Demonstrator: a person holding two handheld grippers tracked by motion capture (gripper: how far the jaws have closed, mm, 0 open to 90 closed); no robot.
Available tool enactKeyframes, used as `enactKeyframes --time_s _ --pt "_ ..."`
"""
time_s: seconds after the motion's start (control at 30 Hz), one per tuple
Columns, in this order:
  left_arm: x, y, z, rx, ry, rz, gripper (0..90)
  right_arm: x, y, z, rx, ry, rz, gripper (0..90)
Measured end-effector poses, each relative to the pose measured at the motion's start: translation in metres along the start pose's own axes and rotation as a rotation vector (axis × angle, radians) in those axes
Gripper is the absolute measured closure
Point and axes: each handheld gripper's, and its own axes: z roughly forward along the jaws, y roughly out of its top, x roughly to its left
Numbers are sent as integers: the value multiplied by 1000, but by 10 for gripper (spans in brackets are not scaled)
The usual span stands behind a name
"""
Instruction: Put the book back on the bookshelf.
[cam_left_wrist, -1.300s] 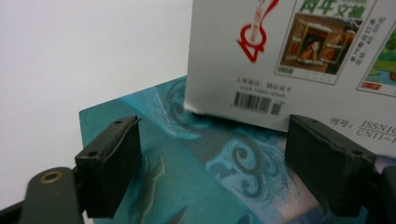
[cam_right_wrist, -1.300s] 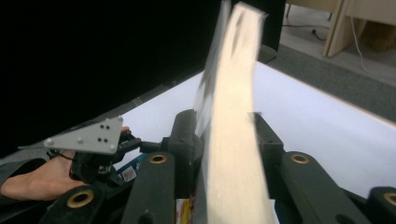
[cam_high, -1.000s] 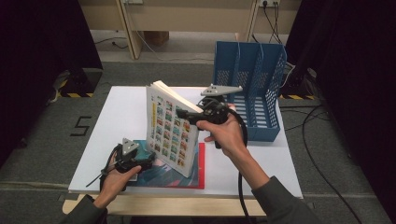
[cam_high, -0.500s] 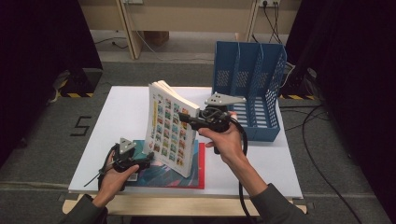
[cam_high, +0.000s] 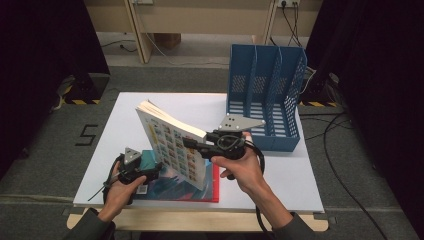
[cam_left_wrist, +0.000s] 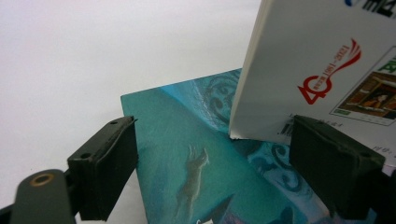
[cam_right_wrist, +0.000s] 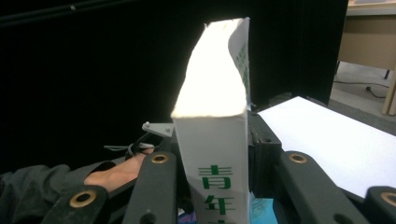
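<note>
The right gripper is clamping the spine end of a thick white paperback book with a grid of small coloured pictures on its cover, holding it upright and tilted, its lower edge resting on a flat teal-and-red illustrated book lying at the near edge of the white rectangular table. The left gripper is hovering over the teal cover with its jaws standing wide apart, having just been opening, and nothing pressed between them; the white book's corner is hanging just ahead of them. To carry the step well, the right grip is best kept firm on the spine so the pages do not fan, and the book lifted clear of the flat one before swinging toward the blue perforated plastic file rack with upright dividers at the far right. The rack's dividers are probably the main obstruction; which slot suits is hard to judge. The left hand is lying close to the lifting path.
</note>
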Motion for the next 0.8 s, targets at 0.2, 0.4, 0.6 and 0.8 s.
enactKeyframes --time_s 0.2,0.4,0.6,0.8 --pt "0 0 0 -3 0 1 151 -3 -3 8 41 10 32 652" --pt "2 -1 0 -6 -3 1 151 -4 -2 17 67 -19 23 697" --pt "11 -2 1 1 -10 -47 150 -13 2 13 57 -43 32 731" --pt "36 -2 2 -7 17 -137 152 -49 2 15 -11 -60 195 734"
